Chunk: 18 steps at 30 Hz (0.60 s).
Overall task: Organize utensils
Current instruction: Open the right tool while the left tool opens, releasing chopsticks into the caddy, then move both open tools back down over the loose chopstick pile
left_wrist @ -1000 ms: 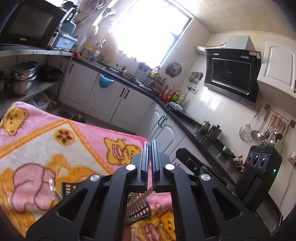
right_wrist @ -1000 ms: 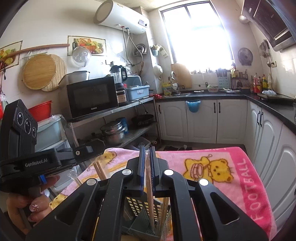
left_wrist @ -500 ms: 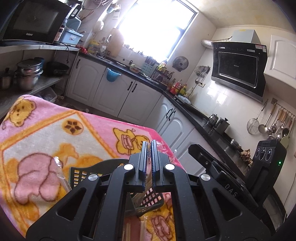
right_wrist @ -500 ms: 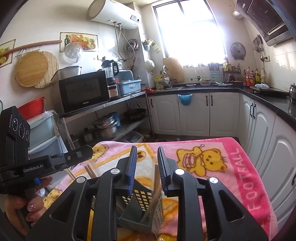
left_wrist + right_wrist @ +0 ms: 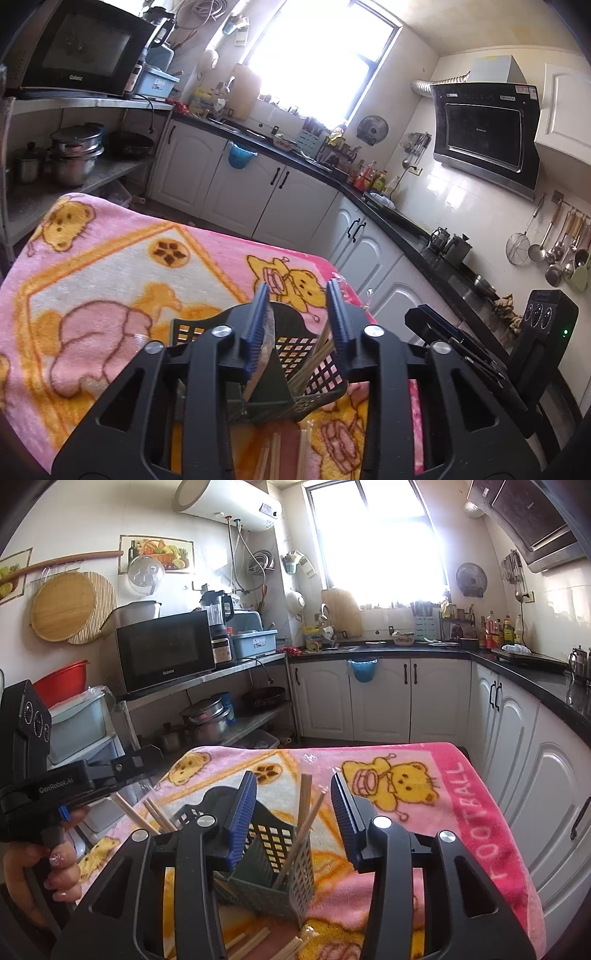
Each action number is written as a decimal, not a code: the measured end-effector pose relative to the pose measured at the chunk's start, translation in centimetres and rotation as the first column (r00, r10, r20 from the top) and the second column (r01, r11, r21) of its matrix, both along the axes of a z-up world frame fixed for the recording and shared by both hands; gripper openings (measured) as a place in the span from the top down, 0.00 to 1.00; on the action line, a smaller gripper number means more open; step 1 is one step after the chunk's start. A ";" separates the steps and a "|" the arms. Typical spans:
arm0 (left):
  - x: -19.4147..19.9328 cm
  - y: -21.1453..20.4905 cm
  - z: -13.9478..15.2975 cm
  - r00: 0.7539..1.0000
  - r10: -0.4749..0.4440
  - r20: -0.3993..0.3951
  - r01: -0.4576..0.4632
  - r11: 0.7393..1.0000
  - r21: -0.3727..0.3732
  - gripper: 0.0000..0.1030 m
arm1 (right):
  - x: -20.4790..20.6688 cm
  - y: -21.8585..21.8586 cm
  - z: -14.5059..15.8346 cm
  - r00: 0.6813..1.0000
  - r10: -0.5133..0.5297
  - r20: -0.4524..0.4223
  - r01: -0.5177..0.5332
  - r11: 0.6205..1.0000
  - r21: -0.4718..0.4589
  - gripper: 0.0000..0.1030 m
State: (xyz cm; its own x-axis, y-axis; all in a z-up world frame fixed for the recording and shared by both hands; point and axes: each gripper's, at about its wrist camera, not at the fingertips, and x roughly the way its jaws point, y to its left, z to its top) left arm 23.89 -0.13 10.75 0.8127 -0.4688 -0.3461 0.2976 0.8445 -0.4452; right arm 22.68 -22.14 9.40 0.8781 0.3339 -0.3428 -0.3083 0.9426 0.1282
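Kitchen bg, pink bear blanket (image 5: 424,760) on table. My left gripper (image 5: 298,317) & right gripper (image 5: 293,805) both just opened, released, nothing gripped. Chopsticks (image 5: 304,812) stand loose in dark holder basket (image 5: 273,878), more lie flat near me.

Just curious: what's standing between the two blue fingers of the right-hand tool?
In the right wrist view, wooden chopsticks stand loose in the slotted holder, touching neither finger.
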 end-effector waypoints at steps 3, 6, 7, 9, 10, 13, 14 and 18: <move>-0.5 0.3 0.0 1.000 0.014 0.006 -0.014 1.000 -0.003 0.60 | -0.5 -0.1 -0.1 1.000 0.003 -0.001 -0.003 1.000 -0.003 0.56; -1.0 0.7 0.2 0.999 0.027 0.018 -0.027 1.000 -0.004 0.50 | -0.9 -0.2 -0.2 1.000 0.006 -0.002 -0.006 1.000 -0.007 0.54; -1.2 0.9 0.3 0.999 0.032 0.023 -0.032 0.999 -0.007 0.46 | -1.1 -0.2 -0.3 1.000 0.007 -0.001 -0.007 1.000 -0.008 0.53; -1.5 1.2 0.4 0.999 0.035 0.028 -0.035 0.999 -0.014 0.39 | -1.4 -0.2 -0.3 1.000 0.007 -0.001 -0.007 1.000 -0.009 0.51; -1.7 1.3 0.5 0.999 0.038 0.032 -0.037 0.999 -0.016 0.35 | -1.5 -0.3 -0.3 1.000 0.007 -0.001 -0.007 1.000 -0.010 0.49; -2.3 1.7 0.7 0.998 0.051 0.044 -0.051 0.999 -0.016 0.24 | -1.9 -0.3 -0.4 1.000 0.009 0.001 -0.009 1.000 -0.018 0.47; -2.5 1.7 0.7 0.998 0.053 0.045 -0.053 0.998 -0.017 0.20 | -2.0 -0.4 -0.5 1.000 0.009 0.002 -0.009 1.000 -0.021 0.47; -3.1 2.1 0.7 0.997 0.063 0.053 -0.062 0.998 -0.019 0.10 | -2.6 -0.5 -0.7 1.000 0.014 0.000 -0.014 1.000 -0.023 0.45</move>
